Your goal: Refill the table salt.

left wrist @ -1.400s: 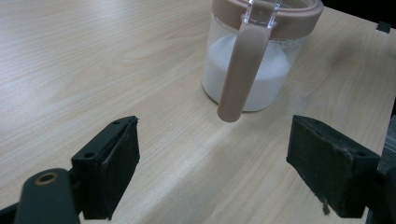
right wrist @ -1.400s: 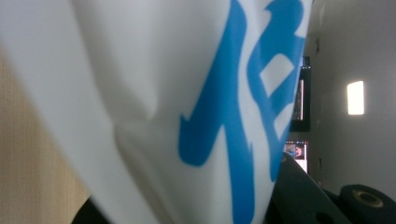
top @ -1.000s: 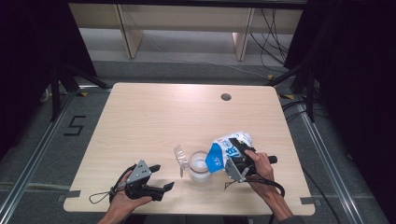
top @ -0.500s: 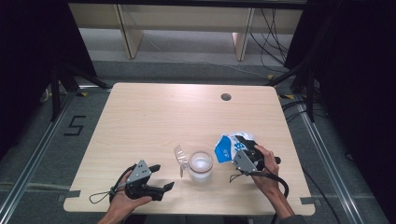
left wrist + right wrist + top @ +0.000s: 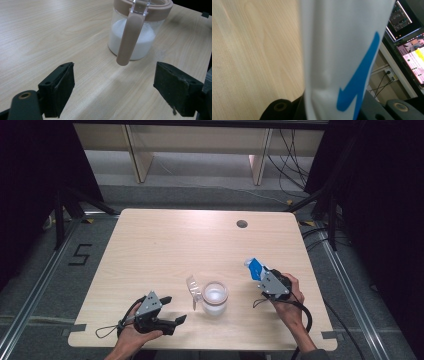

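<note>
My left gripper [image 5: 176, 312] waits spread and empty just short of the clear lidded jar of white powder [image 5: 215, 297]. Beyond, my right gripper [image 5: 263, 277], just tightened, pinches the white-and-blue pouch [image 5: 254, 268]; I'd keep it upright while setting down.

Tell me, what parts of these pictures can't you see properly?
- Right gripper jaws: in the right gripper view the white and blue bag covers them.
- The bag's print: cut off by that view's edges, too small in the high view.
- Jar top: cut off by the top edge of the left gripper view.
- Jar's open lid flap: clear and too small in the high view.
- Screens: too blurred to read.
</note>
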The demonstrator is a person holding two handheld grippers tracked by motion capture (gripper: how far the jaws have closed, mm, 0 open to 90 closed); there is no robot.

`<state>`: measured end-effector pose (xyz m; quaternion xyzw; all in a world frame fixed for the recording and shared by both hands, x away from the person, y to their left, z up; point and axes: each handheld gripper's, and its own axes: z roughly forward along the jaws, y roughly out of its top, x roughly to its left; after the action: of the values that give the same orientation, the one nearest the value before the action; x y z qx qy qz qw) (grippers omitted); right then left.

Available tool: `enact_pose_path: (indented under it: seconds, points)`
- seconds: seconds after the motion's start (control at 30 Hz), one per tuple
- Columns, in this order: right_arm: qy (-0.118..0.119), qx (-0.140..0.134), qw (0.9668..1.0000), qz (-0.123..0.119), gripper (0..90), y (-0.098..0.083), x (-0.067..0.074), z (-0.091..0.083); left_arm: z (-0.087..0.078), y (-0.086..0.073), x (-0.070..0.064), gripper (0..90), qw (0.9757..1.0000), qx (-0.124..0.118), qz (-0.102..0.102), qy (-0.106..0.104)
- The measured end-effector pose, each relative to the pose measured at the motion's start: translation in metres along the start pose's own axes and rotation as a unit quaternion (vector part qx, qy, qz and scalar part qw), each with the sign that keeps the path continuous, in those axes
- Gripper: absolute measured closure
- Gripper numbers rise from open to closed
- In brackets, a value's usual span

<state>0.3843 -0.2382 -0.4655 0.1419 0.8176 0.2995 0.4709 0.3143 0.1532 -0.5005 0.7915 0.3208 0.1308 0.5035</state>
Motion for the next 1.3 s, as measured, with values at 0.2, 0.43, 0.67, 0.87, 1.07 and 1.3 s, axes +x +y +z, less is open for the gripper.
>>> enact_pose_path:
  seconds: [0.2,0.43,0.67,0.87,1.07,1.3]
  points:
    - [0.016,-0.014,0.9984,0.052,89.2,-0.006,-0.004,0.002,0.000,0.000,0.000,16.4,1.0000,0.000,0.000,-0.001]
    - [0.038,-0.035,0.9902,0.130,89.2,-0.018,-0.010,0.005,0.000,0.000,0.000,16.4,1.0000,0.003,0.001,0.003]
    - [0.042,-0.042,0.9823,0.178,89.2,-0.027,-0.013,0.009,0.000,0.000,0.000,16.4,1.0000,0.003,0.001,0.003]
    - [0.047,-0.051,0.9745,0.213,89.2,-0.032,-0.014,0.010,0.000,0.000,0.000,16.4,1.0000,0.000,0.000,0.001]
    - [0.043,-0.054,0.9711,0.228,89.1,-0.040,-0.016,0.013,0.000,0.000,0.000,16.4,1.0000,0.000,0.000,0.000]
    - [0.053,-0.050,0.9568,0.281,89.0,-0.050,-0.015,0.014,0.000,0.000,0.000,16.4,1.0000,-0.001,-0.001,0.000]
